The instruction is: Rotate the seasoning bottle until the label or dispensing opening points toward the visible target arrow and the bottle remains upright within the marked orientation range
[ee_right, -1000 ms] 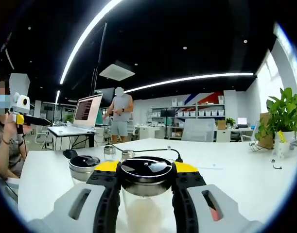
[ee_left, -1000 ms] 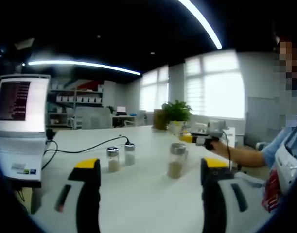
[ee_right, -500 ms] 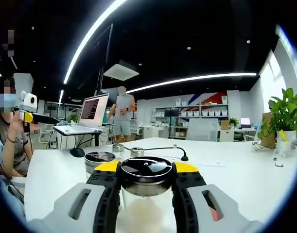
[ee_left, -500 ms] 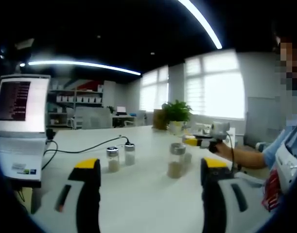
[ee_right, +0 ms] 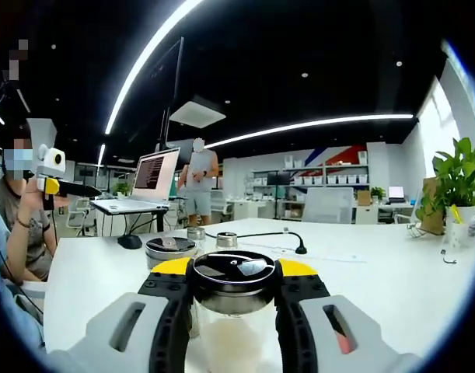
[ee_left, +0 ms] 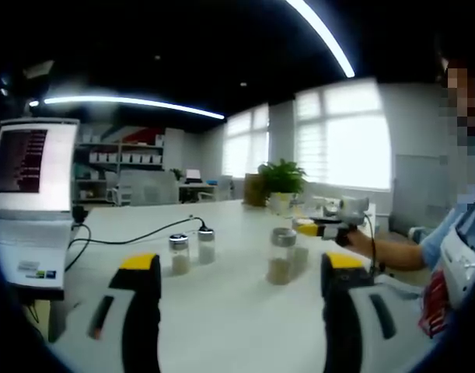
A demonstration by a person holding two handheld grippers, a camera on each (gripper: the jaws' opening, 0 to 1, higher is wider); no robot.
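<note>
Your seasoning bottle (ee_right: 232, 311) stands upright, clear glass with a black flip-top lid. Pale powder fills its lower part.

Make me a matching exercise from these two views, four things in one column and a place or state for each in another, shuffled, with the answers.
Things:
1. Right hand-held gripper
2. Left hand-held gripper
3. Laptop
4. Plant

Places or states:
A. open, holding nothing
B. on a stand beside the table
C. shut on a bottle
D. at the table's far right edge in the right gripper view

Pairs: 1-C, 2-A, 3-B, 4-D
</note>
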